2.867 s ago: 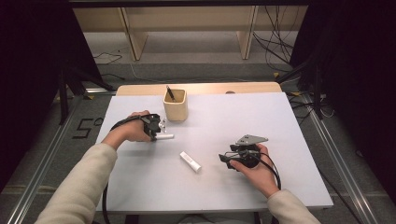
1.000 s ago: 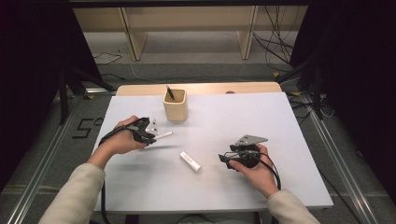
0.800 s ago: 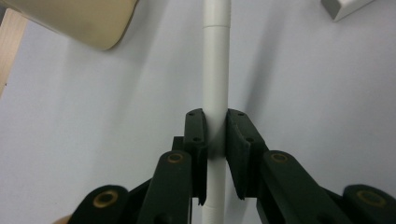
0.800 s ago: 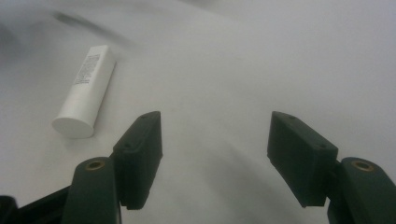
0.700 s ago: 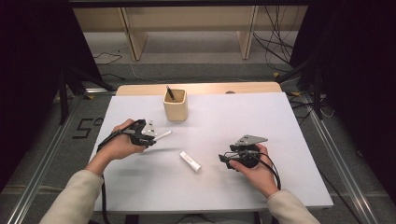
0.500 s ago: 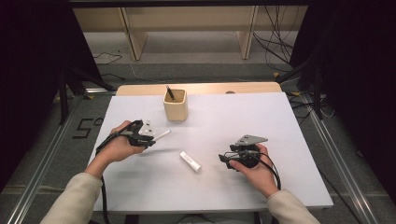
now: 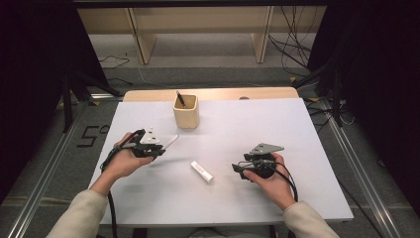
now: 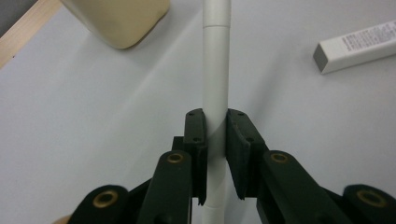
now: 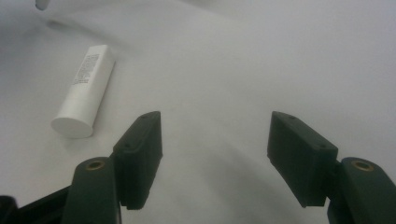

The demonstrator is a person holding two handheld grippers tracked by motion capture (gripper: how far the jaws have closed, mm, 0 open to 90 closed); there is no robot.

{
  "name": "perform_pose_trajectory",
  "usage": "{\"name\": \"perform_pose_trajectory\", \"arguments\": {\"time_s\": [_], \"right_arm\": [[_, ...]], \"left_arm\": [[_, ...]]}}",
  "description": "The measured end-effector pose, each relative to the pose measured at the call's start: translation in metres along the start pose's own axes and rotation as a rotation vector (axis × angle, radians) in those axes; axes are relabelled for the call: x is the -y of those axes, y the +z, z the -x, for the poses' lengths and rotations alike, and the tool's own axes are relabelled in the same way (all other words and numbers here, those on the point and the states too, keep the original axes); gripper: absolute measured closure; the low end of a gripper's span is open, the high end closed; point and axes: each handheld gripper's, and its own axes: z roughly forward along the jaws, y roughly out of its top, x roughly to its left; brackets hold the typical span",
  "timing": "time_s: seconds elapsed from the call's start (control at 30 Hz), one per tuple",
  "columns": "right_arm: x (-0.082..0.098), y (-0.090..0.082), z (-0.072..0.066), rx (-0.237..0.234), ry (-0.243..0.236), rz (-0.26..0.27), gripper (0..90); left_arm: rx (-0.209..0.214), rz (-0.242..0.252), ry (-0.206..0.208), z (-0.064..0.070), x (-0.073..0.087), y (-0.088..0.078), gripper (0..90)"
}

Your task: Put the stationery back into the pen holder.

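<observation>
Fingers of my left gripper [image 8: 215, 128] clamp a slim white plastic pen [image 8: 216, 70], held above the white surface [image 7: 247, 124] near the beige square wooden cup [image 7: 186, 111]. My right gripper [image 9: 215, 154] rests open, beside a white rectangular tube [image 9: 84, 91].

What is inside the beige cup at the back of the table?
In the high view, one dark pen-like stick leans out of the beige cup, against its left rim. The cup's walls hide the stick's lower end and anything else on the bottom.
</observation>
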Motion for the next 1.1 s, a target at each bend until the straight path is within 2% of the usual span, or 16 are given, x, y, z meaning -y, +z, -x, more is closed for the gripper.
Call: {"name": "perform_pose_trajectory", "arguments": {"time_s": [0.3,0.43,0.57,0.77,1.1], "right_arm": [[-0.0001,-0.0004,0.0002,-0.002,0.0,0.0,36.2],[-0.0002,-0.0006,0.0003,-0.002,0.001,0.001,36.2],[-0.0002,-0.0006,0.0001,-0.002,-0.001,0.001,36.2],[-0.0002,-0.0005,0.0002,-0.002,-0.001,0.001,36.2],[-0.0002,-0.0006,0.0001,-0.001,-0.002,0.0,36.2]], "left_arm": [[0.015,0.051,-0.099,-0.0004,0.0051,0.0005,78.8],[0.0,0.094,-0.155,-0.0012,0.0048,-0.0011,78.8],[-0.017,0.132,-0.19,-0.0035,0.0042,-0.0033,78.8],[-0.045,0.151,-0.237,-0.0051,0.0063,-0.0028,78.8],[-0.098,0.239,-0.33,-0.0065,0.0034,-0.0056,78.8]]}}
